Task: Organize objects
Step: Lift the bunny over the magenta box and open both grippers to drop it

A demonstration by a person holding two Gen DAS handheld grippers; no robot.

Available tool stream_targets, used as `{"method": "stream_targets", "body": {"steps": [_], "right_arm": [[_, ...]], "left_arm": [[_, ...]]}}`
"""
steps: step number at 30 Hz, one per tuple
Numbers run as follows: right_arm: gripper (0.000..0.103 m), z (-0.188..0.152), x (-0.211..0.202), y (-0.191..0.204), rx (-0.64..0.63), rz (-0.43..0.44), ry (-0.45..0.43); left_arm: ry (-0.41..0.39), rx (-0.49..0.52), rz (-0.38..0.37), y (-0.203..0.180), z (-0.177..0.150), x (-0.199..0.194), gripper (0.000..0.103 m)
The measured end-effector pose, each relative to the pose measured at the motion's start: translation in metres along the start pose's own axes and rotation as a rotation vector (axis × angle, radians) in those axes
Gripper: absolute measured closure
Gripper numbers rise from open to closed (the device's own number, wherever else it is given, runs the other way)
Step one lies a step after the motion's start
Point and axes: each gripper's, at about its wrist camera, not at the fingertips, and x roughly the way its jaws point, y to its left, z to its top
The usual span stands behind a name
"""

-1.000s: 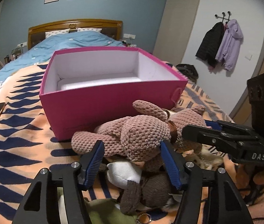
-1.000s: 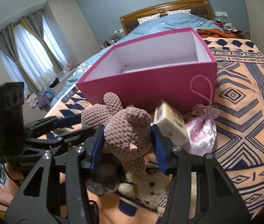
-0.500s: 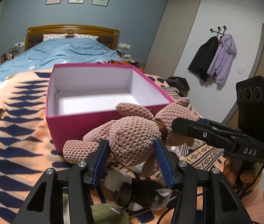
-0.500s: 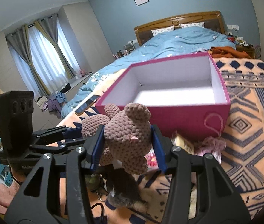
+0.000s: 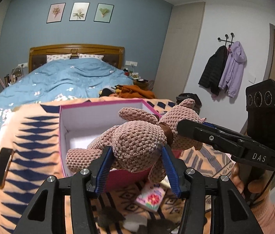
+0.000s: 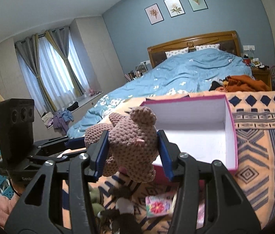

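Bed [image 5: 69, 78] fills the far half of the room, blue duvet on it, patterned orange blanket [image 5: 26, 136] over the near end. Pink box [image 5: 102, 120] sits open-topped on the blanket, white inside, nothing visible in it; its near wall is partly hidden behind the toy in both views. Bare blanket lies left of the box in the left view and right of it [image 6: 258, 136] in the right view. Plush bear [image 5: 137, 146]: pinkish-brown chunky knit, brown collar, lying sideways in the air above and just in front of the box's near rim. Left gripper [image 5: 137, 161] is clamped on the bear's body, blue pads pressed into the knit on both sides. Right gripper [image 6: 133, 152] is clamped on the bear's head [image 6: 135, 138], small pink nose patch facing the camera; one round ear sticks up over the box opening. Below the bear, on the blanket: a small floral-print packet [image 6: 158, 206], a dark fuzzy toy [image 6: 122, 210], a green soft lump [image 6: 94, 195]. Dark phone [image 5: 1, 165] lies flat near the blanket's left edge, well apart from the box.
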Motion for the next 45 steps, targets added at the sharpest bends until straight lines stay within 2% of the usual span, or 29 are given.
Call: {"method": "stream_targets", "body": {"steps": [5, 12, 20, 29, 34, 36, 40, 45], "right_arm": [[0.052, 0.016, 0.012, -0.011, 0.016, -0.002, -0.023], [0.052, 0.024, 0.043, -0.03, 0.053, -0.012, 0.029], [0.052, 0.007, 0.082, -0.051, 0.095, -0.039, 0.12], [0.049, -0.011, 0.115, -0.068, 0.142, -0.049, 0.218], [0.048, -0.021, 0.131, -0.07, 0.122, -0.101, 0.282], [0.047, -0.023, 0.133, -0.075, 0.129, -0.141, 0.284], [0.047, -0.022, 0.124, -0.082, 0.144, -0.16, 0.273], [0.047, -0.019, 0.092, -0.072, 0.126, -0.12, 0.226]], "left_arm": [[-0.008, 0.006, 0.019, 0.008, 0.016, 0.013, 0.051], [0.047, -0.006, 0.049, 0.025, 0.019, 0.043, 0.051], [0.16, -0.089, 0.039, 0.054, 0.009, 0.083, 0.051], [0.216, -0.088, 0.099, 0.063, -0.004, 0.102, 0.051], [0.192, -0.064, 0.16, 0.06, -0.004, 0.097, 0.051], [0.175, -0.057, 0.166, 0.058, -0.003, 0.092, 0.051], [0.13, -0.042, 0.171, 0.056, -0.001, 0.078, 0.048], [0.064, -0.02, 0.146, 0.052, -0.004, 0.051, 0.032]]}}
